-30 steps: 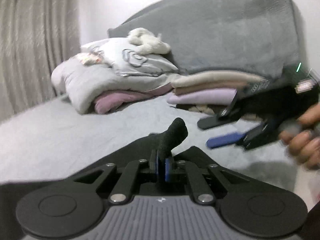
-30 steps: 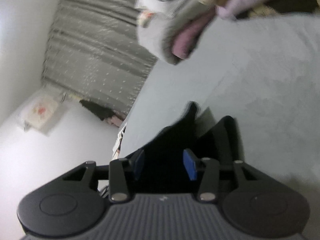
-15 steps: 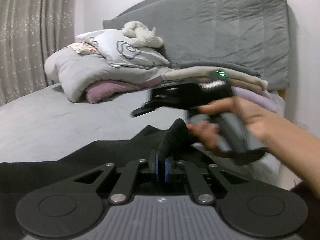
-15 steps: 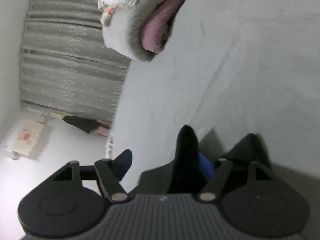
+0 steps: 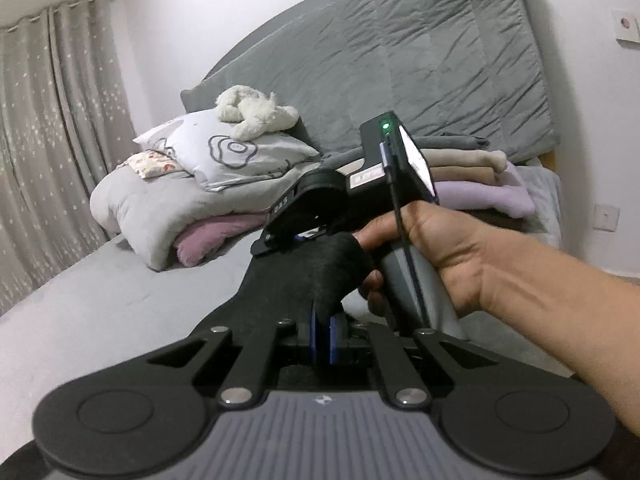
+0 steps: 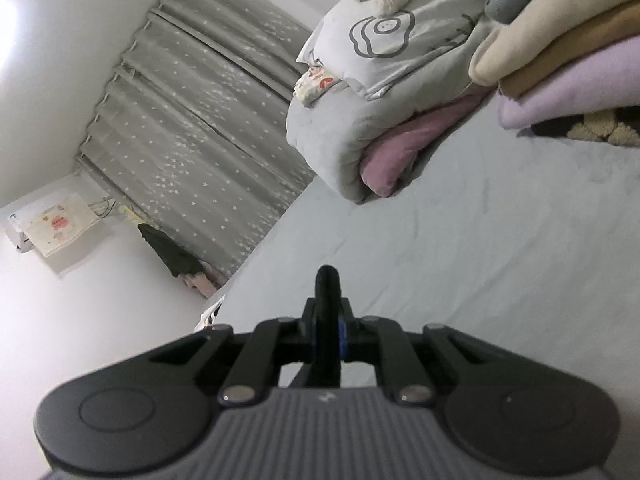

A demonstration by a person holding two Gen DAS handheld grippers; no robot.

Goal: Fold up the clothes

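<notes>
Grey bedding lay under the work; the black garment hung lifted between the left gripper and right gripper, each pinching an edge. Judged step: raising it to fold; next, keep both pinches level

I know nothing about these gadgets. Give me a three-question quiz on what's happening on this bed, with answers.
1. True or false: both grippers are clamped on the black garment.
2. What lies on top of the patterned pillow? A) a book B) a white plush toy C) a shoe
3. Fill in: the folded pile stands against the grey ____.

Key:
1. True: the left gripper and the right gripper each pinch black cloth.
2. B, the white plush toy.
3. Headboard.
</notes>
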